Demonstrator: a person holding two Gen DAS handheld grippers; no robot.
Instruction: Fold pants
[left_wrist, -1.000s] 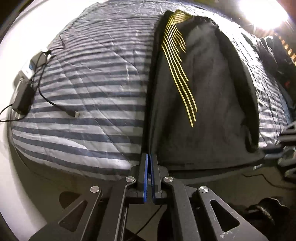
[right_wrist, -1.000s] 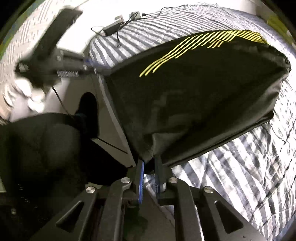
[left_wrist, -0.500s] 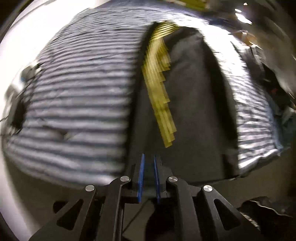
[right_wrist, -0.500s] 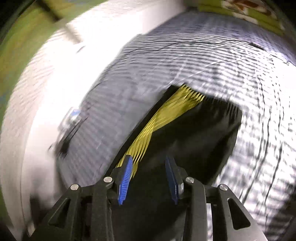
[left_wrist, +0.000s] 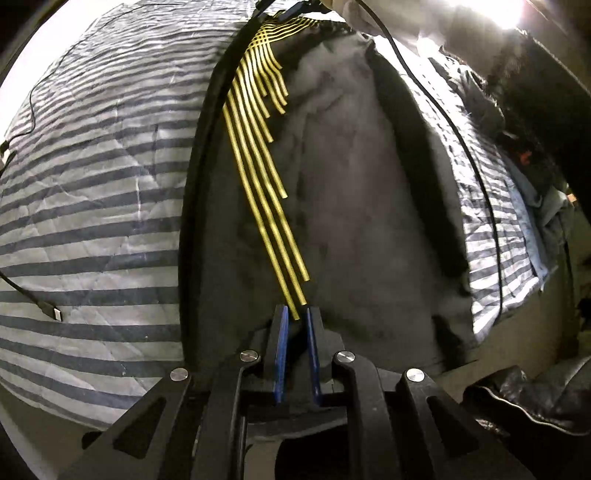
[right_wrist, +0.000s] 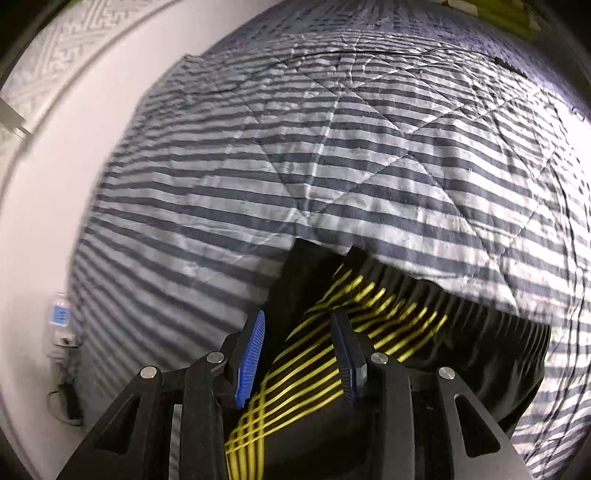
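Observation:
Black pants (left_wrist: 351, 203) with thin yellow stripes (left_wrist: 258, 184) lie lengthwise on the striped quilt, their near end at the bed's edge. My left gripper (left_wrist: 296, 321) sits over that near end where the stripes stop. Its jaws are only a little apart, with dark cloth showing between them. At the far end of the pants (right_wrist: 480, 350), my right gripper (right_wrist: 299, 325) hovers open above the crossing yellow stripes (right_wrist: 314, 376), holding nothing.
The grey-and-white striped quilt (right_wrist: 332, 147) covers the bed. A USB cable plug (left_wrist: 55, 314) lies left of the pants and a black cable (left_wrist: 461, 129) runs down their right side. Clothes (left_wrist: 535, 166) are piled at the right. A charger (right_wrist: 61, 325) sits at the white bed edge.
My right gripper let go of the pants' near corner, opened and swung to their far end. My left gripper's jaws parted slightly, and it shifted right across the near end to the stripes.

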